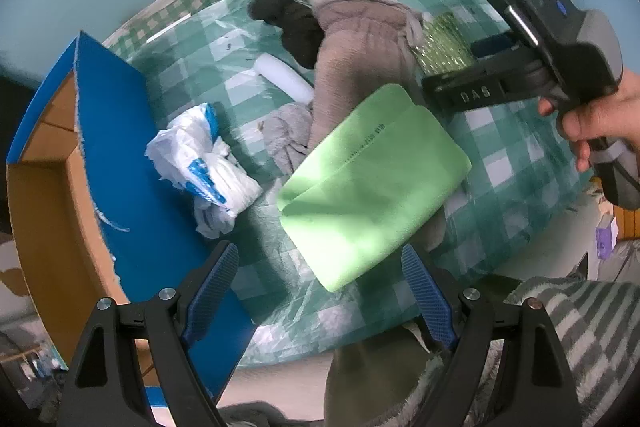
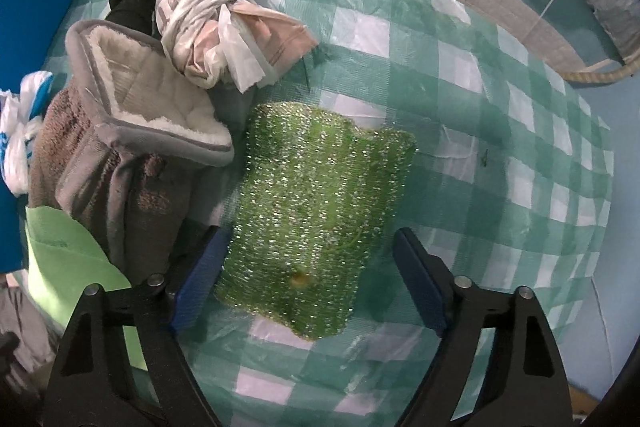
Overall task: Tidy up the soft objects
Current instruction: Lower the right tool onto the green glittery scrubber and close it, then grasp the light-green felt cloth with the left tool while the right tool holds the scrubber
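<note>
A folded light-green cloth lies on the green checked table cover, just ahead of my open, empty left gripper. Beyond it are a brown fleece garment, a black cloth, a grey cloth, a white roll and a white-and-blue plastic bag. My right gripper is open, its jaws on either side of a glittery green scrubbing pad lying on the cover. The right gripper's body shows in the left wrist view, over the pad.
A blue-edged cardboard box stands open at the left of the table. A knotted pink-white plastic bag, a grey padded mitt and the brown garment lie left of the pad. A grey checked blanket lies at the lower right.
</note>
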`<state>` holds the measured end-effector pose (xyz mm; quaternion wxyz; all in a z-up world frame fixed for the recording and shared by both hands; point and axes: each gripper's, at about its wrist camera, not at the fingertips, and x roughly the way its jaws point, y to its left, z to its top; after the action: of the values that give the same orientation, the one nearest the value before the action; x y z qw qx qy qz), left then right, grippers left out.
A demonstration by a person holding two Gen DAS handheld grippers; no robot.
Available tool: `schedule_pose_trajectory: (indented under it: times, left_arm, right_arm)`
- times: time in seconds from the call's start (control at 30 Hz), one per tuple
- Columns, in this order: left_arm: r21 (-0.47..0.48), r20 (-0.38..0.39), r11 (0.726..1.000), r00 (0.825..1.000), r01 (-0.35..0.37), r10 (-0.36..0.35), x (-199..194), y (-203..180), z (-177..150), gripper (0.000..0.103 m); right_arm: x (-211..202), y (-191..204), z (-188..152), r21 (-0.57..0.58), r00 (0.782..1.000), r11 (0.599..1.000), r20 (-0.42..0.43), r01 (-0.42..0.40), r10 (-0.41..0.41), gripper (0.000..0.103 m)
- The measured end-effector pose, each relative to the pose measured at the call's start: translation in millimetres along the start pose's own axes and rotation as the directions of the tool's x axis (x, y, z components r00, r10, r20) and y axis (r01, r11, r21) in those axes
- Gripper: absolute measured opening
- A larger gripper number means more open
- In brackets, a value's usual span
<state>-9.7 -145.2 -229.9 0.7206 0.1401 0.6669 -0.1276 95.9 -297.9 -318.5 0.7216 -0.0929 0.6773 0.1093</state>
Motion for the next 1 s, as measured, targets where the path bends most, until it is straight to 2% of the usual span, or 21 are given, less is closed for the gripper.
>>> schedule_pose_trajectory:
  times: [0.1,0.17,0.23,0.37,0.57,0.73,0.9,1.0]
  left_arm:
    - [0.028,-0.003,1.0,1.0,0.002,-0.002,3,-7,0,0.085]
    - [0.042,-0.002,0.999,1.0,0.005,-0.004,4,-11,-1,0.085]
    - [0.058,-0.005,0.998,1.0,0.005,-0.005,7,-16,1,0.085]
    - [0.093,-0.002,0.996,1.0,0.008,-0.008,12,-29,5,0.085]
    - [0.15,-0.015,0.989,1.0,-0.002,0.004,27,-47,12,0.085]
    - [0.192,-0.016,0.981,1.0,-0.017,0.021,36,-61,16,0.085]
    - [0.194,-0.03,0.981,0.999,-0.012,0.018,43,-66,21,0.085]
    - [0.188,-0.027,0.981,0.999,-0.036,0.041,50,-65,26,0.085]
  right_arm:
    - [0,0,-1,0.005,1.0,1.0,0.006,-0.025,0.025,0.071]
    - [-3,3,-4,-0.002,0.999,1.0,0.019,-0.03,0.03,0.057]
    - [-8,5,-6,-0.009,0.999,0.999,0.034,-0.033,0.033,0.029]
    - [-13,-4,-12,0.044,0.994,0.994,0.039,-0.104,0.103,0.025]
    - [-19,-21,-25,0.104,0.989,0.984,0.032,-0.146,0.144,0.025]
    - [-19,-34,-32,0.15,0.985,0.973,0.03,-0.173,0.171,0.025]
    - [-21,-37,-34,0.168,0.984,0.969,0.031,-0.181,0.178,0.025]
    - [-19,-45,-30,0.176,0.983,0.967,0.028,-0.184,0.182,0.025]
